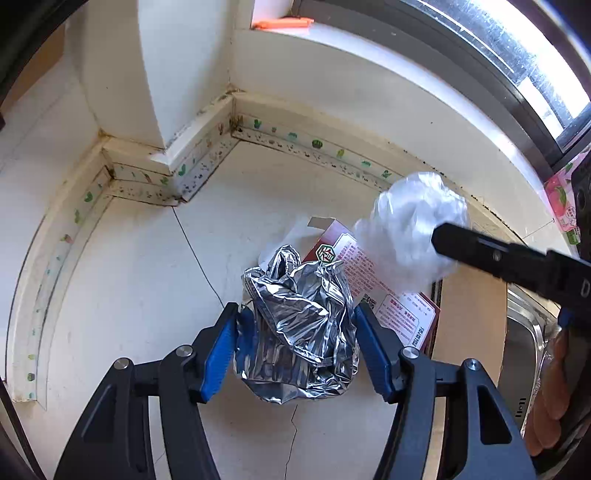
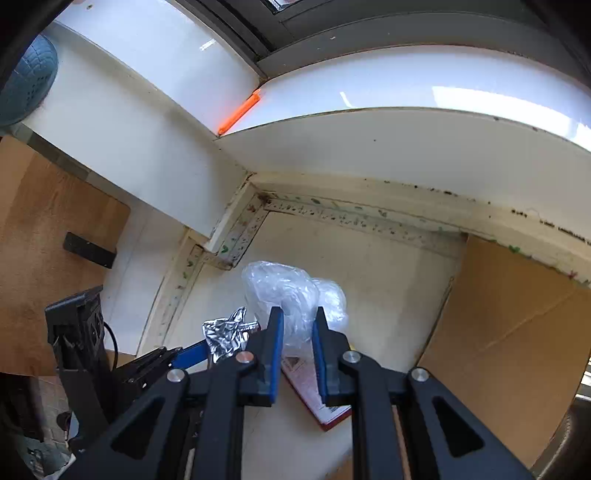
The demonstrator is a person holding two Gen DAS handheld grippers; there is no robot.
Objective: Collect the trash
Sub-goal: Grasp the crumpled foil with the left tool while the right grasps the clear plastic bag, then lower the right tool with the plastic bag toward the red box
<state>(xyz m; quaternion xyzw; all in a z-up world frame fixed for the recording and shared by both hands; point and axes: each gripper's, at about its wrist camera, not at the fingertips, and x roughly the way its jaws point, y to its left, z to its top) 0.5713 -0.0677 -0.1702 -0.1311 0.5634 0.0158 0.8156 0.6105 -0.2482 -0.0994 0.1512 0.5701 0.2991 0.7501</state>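
Left gripper (image 1: 295, 343) clamped on crumpled foil wad (image 1: 299, 325) over the countertop (image 1: 147, 295), right gripper (image 2: 297, 354) pinching clear plastic wrap (image 2: 284, 291) above the red carton (image 1: 399, 302) — both feather-light, crushable, best squeezed mid-bulk.

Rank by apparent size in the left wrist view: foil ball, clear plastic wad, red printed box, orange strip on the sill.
1. Foil ball, though it sits between the left tongs, nearest the camera, so it is inflated.
2. Clear plastic wad and red printed box: unsure, since the box is partly hidden.
3. Orange strip, smallest.
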